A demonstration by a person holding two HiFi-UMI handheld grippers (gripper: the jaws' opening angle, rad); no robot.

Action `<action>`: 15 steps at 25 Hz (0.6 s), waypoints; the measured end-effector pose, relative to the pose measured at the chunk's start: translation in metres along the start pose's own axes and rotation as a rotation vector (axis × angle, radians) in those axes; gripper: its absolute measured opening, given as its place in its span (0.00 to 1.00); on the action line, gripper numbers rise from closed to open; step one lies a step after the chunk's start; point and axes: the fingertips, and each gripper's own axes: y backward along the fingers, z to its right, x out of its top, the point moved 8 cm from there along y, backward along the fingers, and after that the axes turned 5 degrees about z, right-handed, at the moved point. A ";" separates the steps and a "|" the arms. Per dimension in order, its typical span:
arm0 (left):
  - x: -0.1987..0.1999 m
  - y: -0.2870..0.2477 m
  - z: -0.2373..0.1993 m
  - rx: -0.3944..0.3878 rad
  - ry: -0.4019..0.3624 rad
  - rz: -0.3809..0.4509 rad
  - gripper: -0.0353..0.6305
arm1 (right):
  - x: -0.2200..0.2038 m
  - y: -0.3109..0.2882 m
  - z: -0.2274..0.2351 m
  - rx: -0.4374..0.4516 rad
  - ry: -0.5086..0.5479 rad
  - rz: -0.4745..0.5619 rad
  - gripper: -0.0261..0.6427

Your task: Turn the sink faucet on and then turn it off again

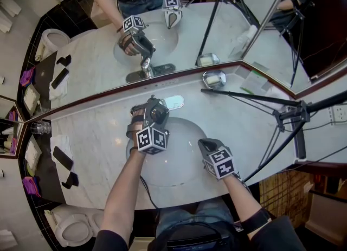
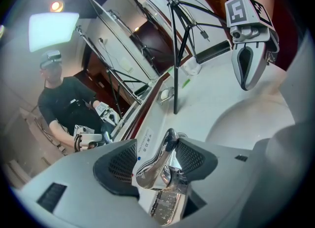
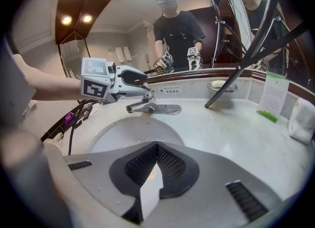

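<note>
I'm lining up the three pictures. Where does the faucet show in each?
Head view: faucet at centre, below the mirror, partly under the left gripper.
Left gripper view: lower centre, its lever between the jaws.
Right gripper view: left of centre, behind the basin.
Shared landmark: the black tripod leg on the counter.
</note>
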 end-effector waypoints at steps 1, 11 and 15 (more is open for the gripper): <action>0.000 0.000 -0.001 -0.002 0.001 0.000 0.42 | 0.000 0.000 0.000 0.001 0.000 0.000 0.06; 0.000 0.004 -0.013 0.020 0.069 0.007 0.42 | 0.011 0.000 -0.007 0.008 -0.003 0.005 0.07; -0.003 0.006 -0.018 0.025 0.112 0.009 0.42 | 0.013 -0.001 -0.010 0.010 -0.001 0.007 0.07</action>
